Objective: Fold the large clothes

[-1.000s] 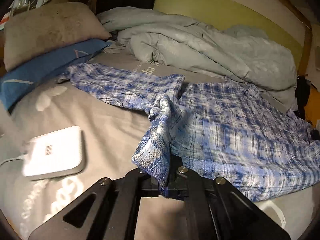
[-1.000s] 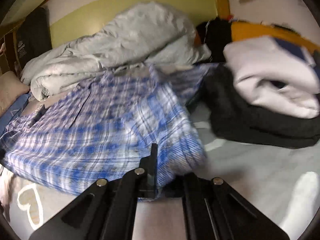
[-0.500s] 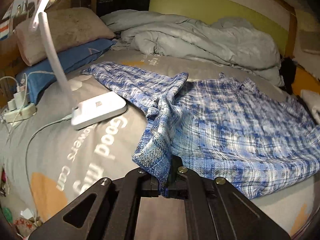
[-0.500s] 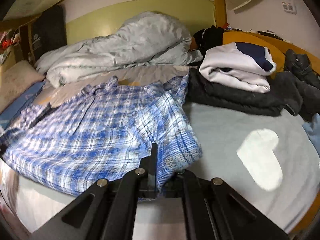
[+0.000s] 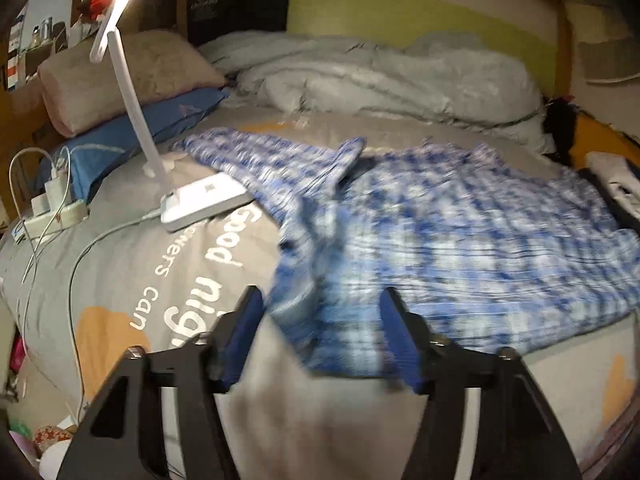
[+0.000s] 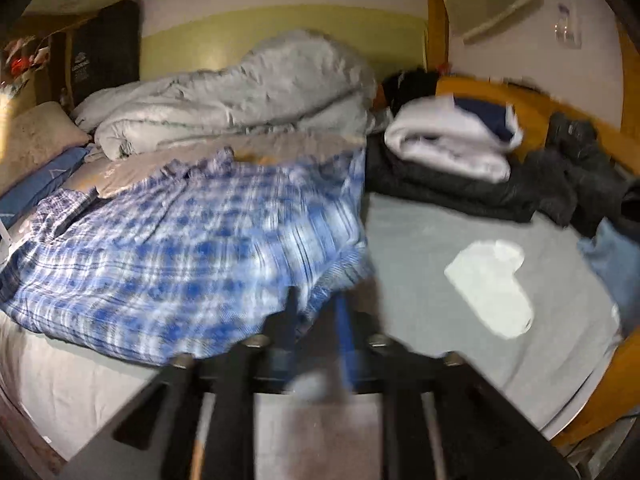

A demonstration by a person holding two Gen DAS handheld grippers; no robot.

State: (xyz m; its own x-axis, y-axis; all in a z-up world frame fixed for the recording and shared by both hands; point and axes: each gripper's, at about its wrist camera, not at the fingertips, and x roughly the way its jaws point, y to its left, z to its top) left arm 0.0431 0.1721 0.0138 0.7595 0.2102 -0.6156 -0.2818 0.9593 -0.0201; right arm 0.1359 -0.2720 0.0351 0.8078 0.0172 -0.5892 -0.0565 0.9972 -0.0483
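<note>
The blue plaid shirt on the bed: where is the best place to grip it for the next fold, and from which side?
Probably the near hem corners of the plaid shirt, approached from the bed's near edge. The hem lies closest and bunched up, so thin jaws can pinch it. The left gripper and right gripper have just been opening there.

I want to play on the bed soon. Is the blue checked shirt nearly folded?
Not yet. Done: folded clothes are stacked at the side. In hand: the checked shirt lies spread on the bed; the left gripper and right gripper have just been opening, neither pinching it. Left: sleeves and body need folding.
</note>
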